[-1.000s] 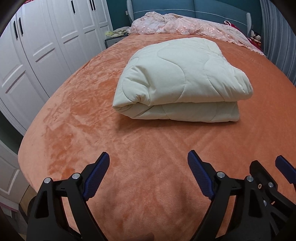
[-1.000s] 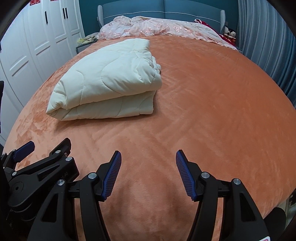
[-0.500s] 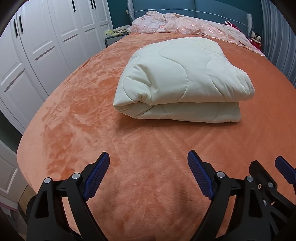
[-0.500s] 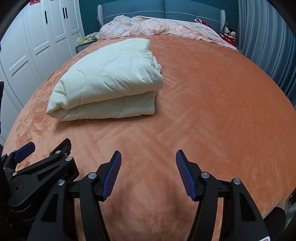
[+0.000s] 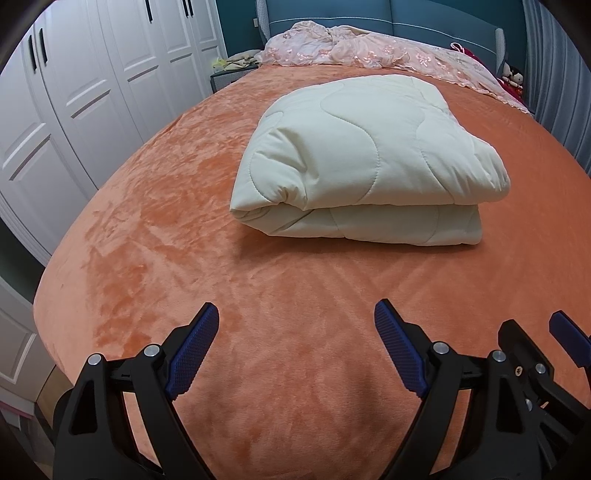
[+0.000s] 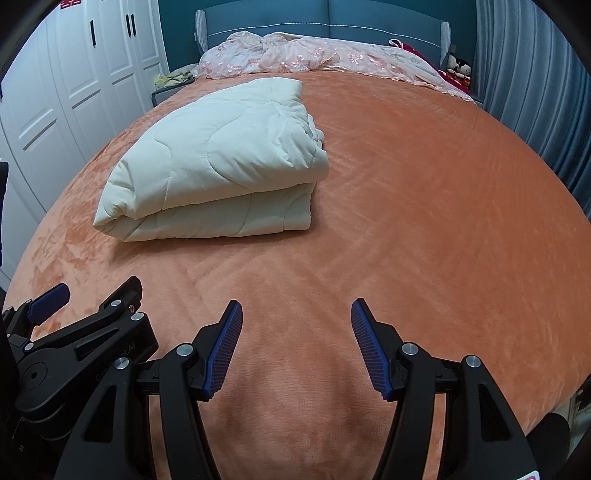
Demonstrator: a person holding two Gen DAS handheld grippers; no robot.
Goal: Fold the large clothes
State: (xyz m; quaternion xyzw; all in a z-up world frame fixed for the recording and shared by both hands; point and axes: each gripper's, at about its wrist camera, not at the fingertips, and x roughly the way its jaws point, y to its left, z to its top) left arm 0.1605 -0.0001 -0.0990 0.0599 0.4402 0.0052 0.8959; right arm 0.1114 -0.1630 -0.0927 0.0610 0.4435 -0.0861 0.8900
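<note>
A cream quilted comforter (image 5: 365, 162) lies folded in a thick stack on the orange bedspread (image 5: 288, 295). It also shows in the right wrist view (image 6: 218, 166), left of centre. My left gripper (image 5: 295, 332) is open and empty, above the bedspread near the foot of the bed, well short of the comforter. My right gripper (image 6: 297, 332) is open and empty too, beside the left one, whose body shows at the lower left of the right wrist view (image 6: 81, 339).
A pink lace cover (image 6: 317, 55) lies crumpled at the head of the bed against a blue headboard (image 6: 325, 18). White wardrobe doors (image 5: 92, 92) stand along the left. A grey curtain (image 6: 535, 92) hangs on the right. Soft toys (image 6: 458, 68) sit by the headboard.
Both grippers have shifted very slightly back from the comforter. Both stay open and empty. The comforter has not moved.
</note>
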